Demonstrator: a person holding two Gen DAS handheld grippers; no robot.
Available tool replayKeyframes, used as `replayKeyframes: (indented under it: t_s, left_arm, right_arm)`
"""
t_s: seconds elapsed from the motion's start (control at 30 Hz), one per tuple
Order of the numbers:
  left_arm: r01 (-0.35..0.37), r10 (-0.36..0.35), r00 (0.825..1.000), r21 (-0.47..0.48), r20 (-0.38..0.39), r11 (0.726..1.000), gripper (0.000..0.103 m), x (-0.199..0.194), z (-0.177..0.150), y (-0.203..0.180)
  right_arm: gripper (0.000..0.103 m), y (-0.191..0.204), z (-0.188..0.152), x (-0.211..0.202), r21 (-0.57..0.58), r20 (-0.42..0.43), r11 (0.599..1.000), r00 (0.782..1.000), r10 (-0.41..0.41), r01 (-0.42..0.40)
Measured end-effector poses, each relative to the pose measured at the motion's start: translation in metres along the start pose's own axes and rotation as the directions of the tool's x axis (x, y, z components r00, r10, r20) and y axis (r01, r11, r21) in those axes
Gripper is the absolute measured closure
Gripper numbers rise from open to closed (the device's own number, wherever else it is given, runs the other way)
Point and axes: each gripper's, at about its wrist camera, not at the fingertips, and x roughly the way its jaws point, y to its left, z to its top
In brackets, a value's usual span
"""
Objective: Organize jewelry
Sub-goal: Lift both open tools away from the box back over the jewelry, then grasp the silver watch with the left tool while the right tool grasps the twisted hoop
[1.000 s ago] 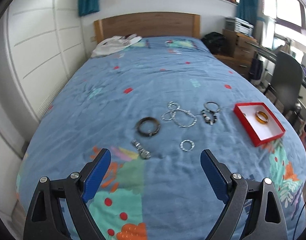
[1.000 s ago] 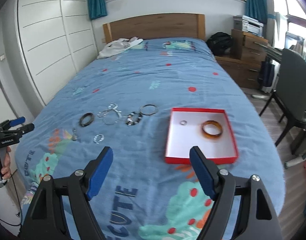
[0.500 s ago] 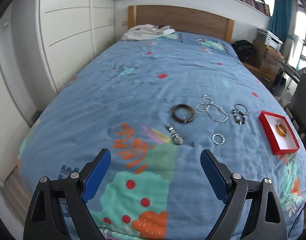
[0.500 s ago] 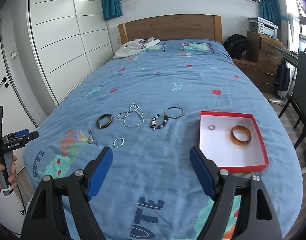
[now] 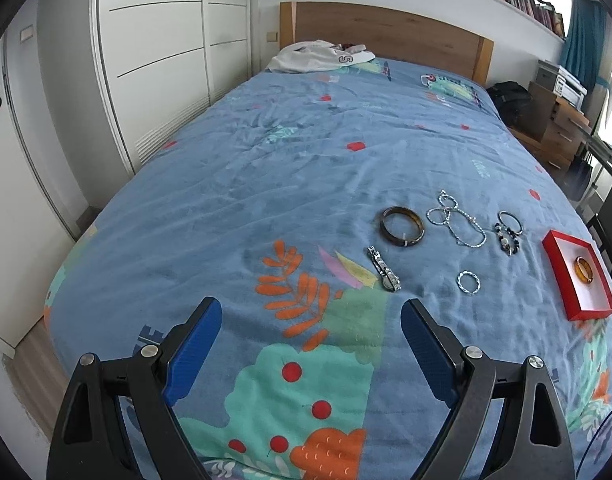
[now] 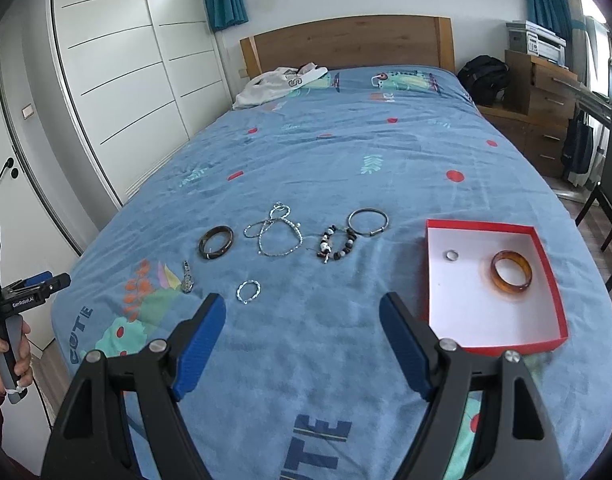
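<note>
Left gripper [image 5: 310, 344]: jaws spread wide, nothing between, hovering above the near end of the bed [image 5: 265, 168]. Right gripper [image 6: 301, 328]: likewise spread, empty, over bare bedspread just left of the red tray [image 6: 546, 280].

Nearest to left gripper: small watch [image 5: 384, 269], lying narrow and flat. Beyond it, dark bangle [image 5: 402, 227]; to the right, small silver ring-bracelet [image 5: 468, 282], then tangled silver chain [image 5: 458, 220], beaded bracelet [image 5: 508, 236] with thin wire bangle [image 6: 368, 221] touching its far side. All loose on the cover, near each other but mostly apart.

Tray at right edge of the bed, already holding amber bangle [image 6: 510, 274] and a small ring [image 6: 451, 255], apart from each other. Estimated progress: two pieces in, six left outside.

Risks from here:
- Soft, wrinkled cover: pads pressing down likely to pinch fabric along with a thin piece, dragging neighbours.
- Chain looped over itself: grabbing one strand probably lifts a dangling length, may snag the bangle or beads on the way over.
- Beaded bracelet and wire bangle in contact: closing on one may shift or carry the other.
- Watch flat and slim: possible slip from the pads unless taken across its width.
- Tray light, close to mattress edge: a nudge on its wall could push it off.
</note>
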Motion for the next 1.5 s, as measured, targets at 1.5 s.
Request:
replayKeyframes:
  t_s: [1.5]
  left_arm:
    - [0.040,-0.037,0.990,0.018,-0.134,0.999,0.013,0.114,0.022,-0.041]
  right_arm:
    - [0.024,-0.029,0.015,0.116,0.041,-0.110,0.999,0.994,0.028,-0.024]
